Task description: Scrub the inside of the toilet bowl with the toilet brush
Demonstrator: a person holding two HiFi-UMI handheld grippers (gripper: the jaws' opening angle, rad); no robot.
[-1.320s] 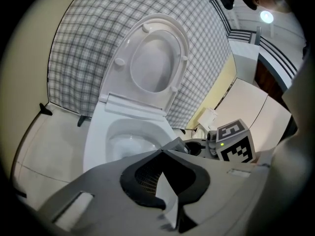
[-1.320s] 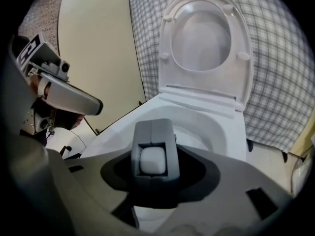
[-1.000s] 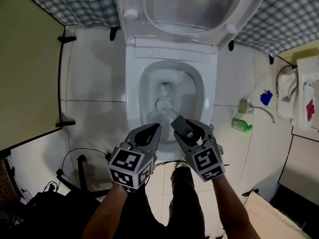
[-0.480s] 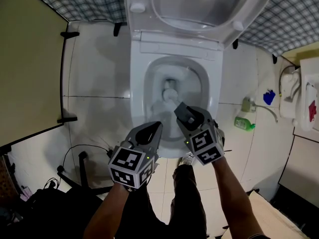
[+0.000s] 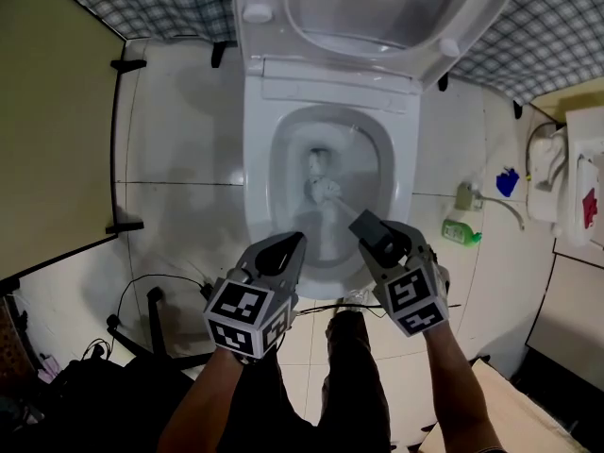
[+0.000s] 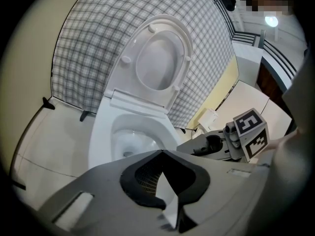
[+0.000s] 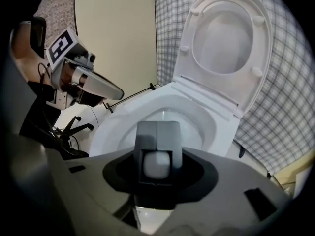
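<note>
Rightward shifts my right gripper (image 5: pixel 370 226), jaws just closing, pinching handle of white toilet brush (image 5: pixel 327 191); brush head sits inside white ceramic toilet bowl (image 5: pixel 257 168). My left gripper (image 5: pixel 289 243) hovers near front rim, jaws pressed together, empty.

Both hands are carrying grey moulded shells: left gripper (image 5: pixel 287 243) and right gripper (image 5: pixel 364 225), each tapering to pointed jaws and bearing a cube of black-and-white square markers. Person is wearing dark trousers (image 5: pixel 354 385). Right jaws have just been closing, toilet brush (image 5: pixel 327 191) handle between them.
</note>
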